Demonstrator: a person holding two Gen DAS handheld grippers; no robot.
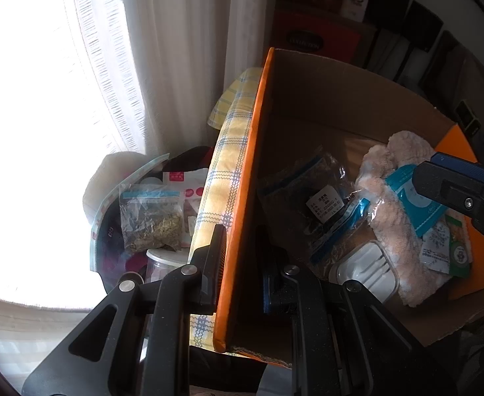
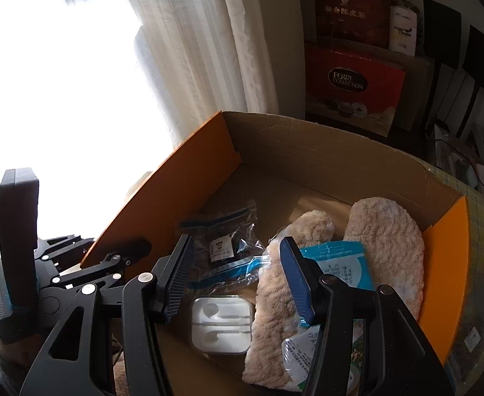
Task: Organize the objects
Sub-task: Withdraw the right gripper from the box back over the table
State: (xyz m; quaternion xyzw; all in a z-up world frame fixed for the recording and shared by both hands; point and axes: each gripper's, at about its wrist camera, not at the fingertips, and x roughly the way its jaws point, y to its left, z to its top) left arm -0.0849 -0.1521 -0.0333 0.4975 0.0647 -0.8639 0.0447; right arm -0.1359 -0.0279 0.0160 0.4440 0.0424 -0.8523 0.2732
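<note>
Left wrist view: left hand-held gripper (image 1: 238, 264) is pinched tight on the orange wall (image 1: 242, 178) of the box (image 1: 324, 105), one finger outside, one inside. Inside the box lie a dark zip bag (image 1: 311, 194), a fluffy slipper (image 1: 403, 217) w/ a blue packet (image 1: 417, 201) on top, a white case (image 1: 367, 270) near the front, and a green-white sachet (image 1: 446, 247) at right. Right hand-held gripper (image 1: 460, 191) pokes in from the right edge, over the packet; can't tell its jaws from here. Outside the box, left of the wall: checked cloth (image 1: 222, 165), a herb bag (image 1: 149, 221) and a pink-label pouch (image 1: 189, 191) in a heap by the curtain (image 1: 176, 49). Right wrist view: right hand-held gripper (image 2: 238, 274) is spread, nothing pinched; its fingers hang over the box contents, the white case (image 2: 222, 323) below the gap, blue packet (image 2: 344, 264) just behind the right finger. Two slippers (image 2: 387, 244) lie side by side, dark zip bag (image 2: 225, 234) left of them. Left hand-held gripper (image 2: 86, 257) shows at lower left, at the orange wall (image 2: 169, 198). Red gift boxes (image 2: 351, 79) stand against the back wall behind the box (image 2: 324, 151).
</note>
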